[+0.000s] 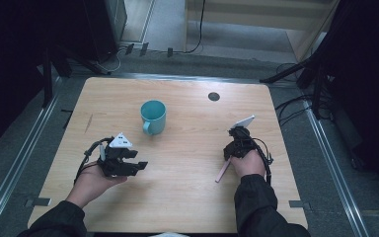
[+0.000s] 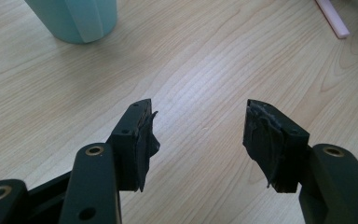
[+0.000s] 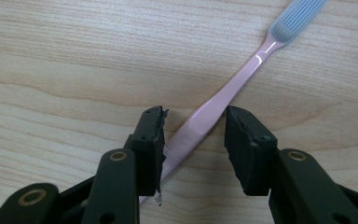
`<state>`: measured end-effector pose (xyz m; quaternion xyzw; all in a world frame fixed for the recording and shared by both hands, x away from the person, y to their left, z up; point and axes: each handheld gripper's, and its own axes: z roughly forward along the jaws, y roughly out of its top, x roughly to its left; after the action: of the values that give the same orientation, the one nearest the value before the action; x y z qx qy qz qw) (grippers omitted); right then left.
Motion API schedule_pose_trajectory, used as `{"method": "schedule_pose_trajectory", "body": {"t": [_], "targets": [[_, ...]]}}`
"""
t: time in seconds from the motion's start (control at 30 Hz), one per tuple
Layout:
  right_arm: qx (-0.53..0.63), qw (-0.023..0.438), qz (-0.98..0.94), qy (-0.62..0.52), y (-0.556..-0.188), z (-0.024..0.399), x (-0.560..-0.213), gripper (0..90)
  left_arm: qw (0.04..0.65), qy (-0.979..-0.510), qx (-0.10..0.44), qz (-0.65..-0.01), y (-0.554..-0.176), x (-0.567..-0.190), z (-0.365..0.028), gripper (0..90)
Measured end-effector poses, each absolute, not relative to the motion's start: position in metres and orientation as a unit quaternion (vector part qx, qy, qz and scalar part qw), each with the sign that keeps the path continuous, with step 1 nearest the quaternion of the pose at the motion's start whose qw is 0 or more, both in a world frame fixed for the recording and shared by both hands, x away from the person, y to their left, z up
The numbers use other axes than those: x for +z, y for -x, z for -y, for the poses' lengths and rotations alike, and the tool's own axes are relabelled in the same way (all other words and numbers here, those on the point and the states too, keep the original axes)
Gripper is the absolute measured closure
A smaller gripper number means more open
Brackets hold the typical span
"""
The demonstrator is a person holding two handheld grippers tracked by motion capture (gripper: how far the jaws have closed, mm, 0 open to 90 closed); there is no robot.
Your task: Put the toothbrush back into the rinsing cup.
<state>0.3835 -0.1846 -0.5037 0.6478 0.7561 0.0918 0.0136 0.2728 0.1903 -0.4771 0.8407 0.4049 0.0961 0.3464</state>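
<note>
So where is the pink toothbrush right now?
The pink toothbrush lies flat on the table, right side in the high view, between the open jaws of the right gripper, well right of the teal mug.

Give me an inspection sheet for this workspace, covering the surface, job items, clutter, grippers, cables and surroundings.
Surface: light wooden table, with a dark round spot near the far edge.
Job's things: pink toothbrush lying flat on the table, its handle between the right gripper's jaws; teal mug upright, mid-table.
Clutter: nothing seen.
Grippers: left gripper open over bare wood, empty; right gripper open astride the toothbrush handle, one pad close to it, not clamped.
Cables: black leads on the floor beyond the table and at its right.
Surroundings: grey floor, metal rails, dark stands.
</note>
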Motion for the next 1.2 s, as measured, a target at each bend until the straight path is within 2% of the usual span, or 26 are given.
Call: {"method": "schedule_pose_trajectory", "body": {"t": [0.5,1.2], "targets": [[0.077,0.023,-0.766,-0.638,-0.3852,0.1823,-0.5037,62.2,0.348,-0.839,0.096,-0.408,-0.2734,-0.4770,-0.1920,42.9],[0.066,0.031,-0.798,-0.598,-0.3850,0.1778,-0.5037,76.5,0.347,-0.839,0.097,-0.407,-0.2734,-0.4777,-0.1918,43.0]]}}
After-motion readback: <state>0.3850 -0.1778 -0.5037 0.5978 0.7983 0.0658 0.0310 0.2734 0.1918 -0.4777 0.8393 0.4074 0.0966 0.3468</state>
